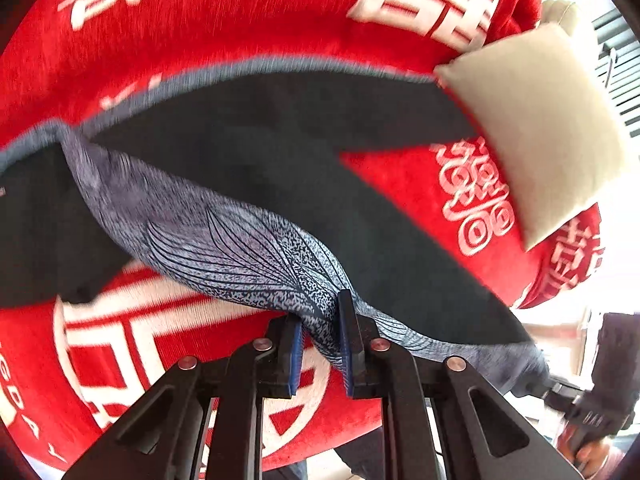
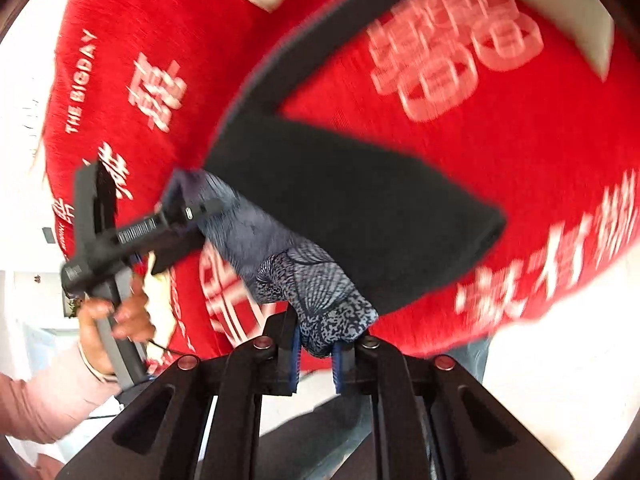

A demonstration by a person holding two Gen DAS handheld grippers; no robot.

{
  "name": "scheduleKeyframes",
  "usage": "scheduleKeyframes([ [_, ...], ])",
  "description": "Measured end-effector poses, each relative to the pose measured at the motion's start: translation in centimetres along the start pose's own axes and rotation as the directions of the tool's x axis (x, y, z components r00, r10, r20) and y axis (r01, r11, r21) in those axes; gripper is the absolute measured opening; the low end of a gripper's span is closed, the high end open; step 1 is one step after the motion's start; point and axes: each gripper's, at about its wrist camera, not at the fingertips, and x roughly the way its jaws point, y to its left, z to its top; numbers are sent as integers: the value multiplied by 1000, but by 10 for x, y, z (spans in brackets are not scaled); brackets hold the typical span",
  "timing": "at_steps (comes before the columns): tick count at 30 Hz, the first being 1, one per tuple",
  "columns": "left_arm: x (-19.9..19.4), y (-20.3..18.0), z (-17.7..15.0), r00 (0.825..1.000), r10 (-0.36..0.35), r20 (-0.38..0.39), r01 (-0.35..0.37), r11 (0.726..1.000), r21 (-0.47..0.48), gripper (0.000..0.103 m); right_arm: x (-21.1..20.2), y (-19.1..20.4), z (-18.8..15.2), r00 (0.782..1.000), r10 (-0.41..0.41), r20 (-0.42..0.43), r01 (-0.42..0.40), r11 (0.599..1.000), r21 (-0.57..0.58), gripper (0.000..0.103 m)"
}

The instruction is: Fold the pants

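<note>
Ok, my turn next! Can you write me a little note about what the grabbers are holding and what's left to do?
Left gripper: shut on the pants' patterned waistband.
Right gripper: shut on the same waistband, at its other end.
Pants: dark, waistband lifted, legs spread apart on the red blanket; a cream cushion lies by one leg.
Done: both grips taken.
Left: all the folding.

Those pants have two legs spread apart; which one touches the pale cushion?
The far leg of the dark pants: its end meets the pale cushion. The near leg ends lower down, on the red blanket.
</note>
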Motion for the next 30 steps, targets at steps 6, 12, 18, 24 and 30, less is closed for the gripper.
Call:
scheduleKeyframes([
  [6, -15, -10, 50, 998, -16, 57, 16, 1000, -3, 17, -30, 27, 96, 997, 13, 82, -5, 996, -90, 13],
  [12, 5, -24, 113, 994, 53, 91, -53, 999, -3, 17, -6, 23, 221, 999, 16, 40, -9, 986, -167, 13],
  [18, 38, -15, 178, 979, 157, 131, -146, 985, -89, 17, 58, -5, 326, 996, -40, -83, 26, 986, -168, 13],
  [24, 50, 9, 193, 955, 277, 102, -257, 950, -178, 17, 110, -37, 364, 976, -130, -178, 108, 986, -127, 22],
  [30, 35, 25, 165, 918, 380, 113, -348, 908, -233, 77, 85, -16, 377, 977, -197, -78, 177, 961, -213, 72],
])
